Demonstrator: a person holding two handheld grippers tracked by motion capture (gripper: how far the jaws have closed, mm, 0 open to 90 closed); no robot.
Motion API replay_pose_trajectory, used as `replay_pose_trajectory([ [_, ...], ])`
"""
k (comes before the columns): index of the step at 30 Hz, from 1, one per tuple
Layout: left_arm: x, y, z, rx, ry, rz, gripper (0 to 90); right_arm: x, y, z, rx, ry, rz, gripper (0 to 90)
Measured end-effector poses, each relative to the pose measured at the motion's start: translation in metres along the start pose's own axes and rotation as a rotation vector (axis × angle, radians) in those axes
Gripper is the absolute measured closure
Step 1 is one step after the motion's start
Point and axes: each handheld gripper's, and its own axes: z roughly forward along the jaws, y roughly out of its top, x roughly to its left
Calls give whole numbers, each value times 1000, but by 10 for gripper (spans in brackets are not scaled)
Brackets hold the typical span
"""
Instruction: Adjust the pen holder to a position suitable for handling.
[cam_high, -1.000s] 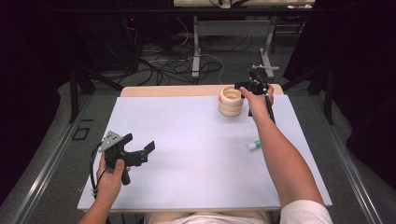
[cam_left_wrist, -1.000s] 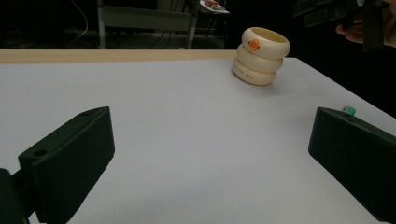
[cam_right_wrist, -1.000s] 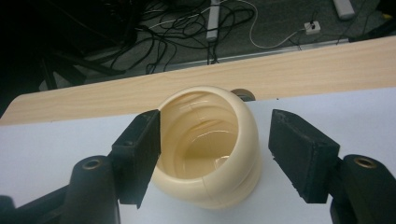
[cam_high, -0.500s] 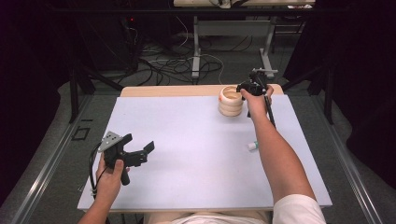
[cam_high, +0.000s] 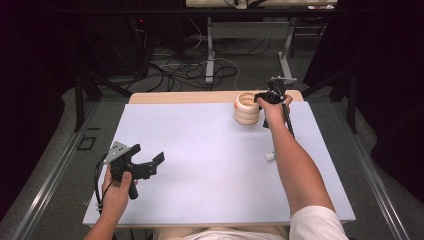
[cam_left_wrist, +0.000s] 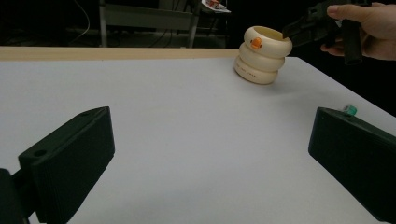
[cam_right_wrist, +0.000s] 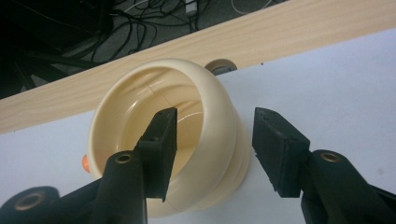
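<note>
white worktop (cam_high: 200, 150) carries a cream ribbed cup (cam_high: 246, 108) at its far edge, upright, mouth up. right gripper (cam_right_wrist: 212, 140) straddles the cup's near wall, one jaw inside the mouth, one outside; jaws have been closing, not yet pressing. left gripper (cam_high: 150, 167) sits well apart, jaws wide, holding nothing.

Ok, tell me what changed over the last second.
The right gripper came down over the cream ringed cup, its fingers closing, and now straddles the rim, one finger inside and one outside; whether the pads press the wall is unclear. The cup, the left gripper and the small white tube stayed put.
</note>
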Motion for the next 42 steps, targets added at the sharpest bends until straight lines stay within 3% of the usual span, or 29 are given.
replay_pose_trajectory([
  [10, 1, 0, -1, -3, 2, -2, 3, -5, -4, 8, 23, 19, 45, 553],
  [11, 0, 0, -1, -2, 2, -3, 3, -4, -4, 9, 18, 26, 72, 555],
  [12, 0, 0, 0, -2, 2, -3, 3, -4, -4, 8, 43, 14, 73, 562],
  [13, 0, 0, 0, -2, 2, -3, 3, -6, -4, 9, 27, 32, 72, 569],
  [14, 0, 0, 0, -3, 2, -3, 3, -5, -4, 8, 47, 27, 87, 575],
  [15, 0, 0, 0, -3, 2, -3, 3, -5, -4, 10, 31, 38, 103, 577],
  [16, 0, 0, 0, -2, 1, -2, 3, -6, -4, 9, 50, 26, 92, 583],
  [20, 1, 0, -1, -2, 2, 0, 3, -5, -5, 10, 55, 56, 132, 590],
  [28, 1, 0, -1, -2, 1, -1, 3, -5, -6, 13, 38, 46, 178, 604],
  [29, 1, 0, -1, -2, 1, -1, 3, -5, -5, 11, 64, 33, 181, 606],
  [32, 1, 0, 0, -2, 1, -1, 3, -7, -6, 13, 31, 50, 200, 612],
  [37, 1, 0, 0, -2, 0, -3, 3, -7, -6, 12, 53, 60, 224, 619],
  [38, 1, 0, 0, -2, 0, -4, 3, -7, -5, 12, 54, 44, 233, 633],
  [42, 0, -1, 0, 0, -1, -1, 3, -7, -5, 12, 54, 51, 229, 663],
])
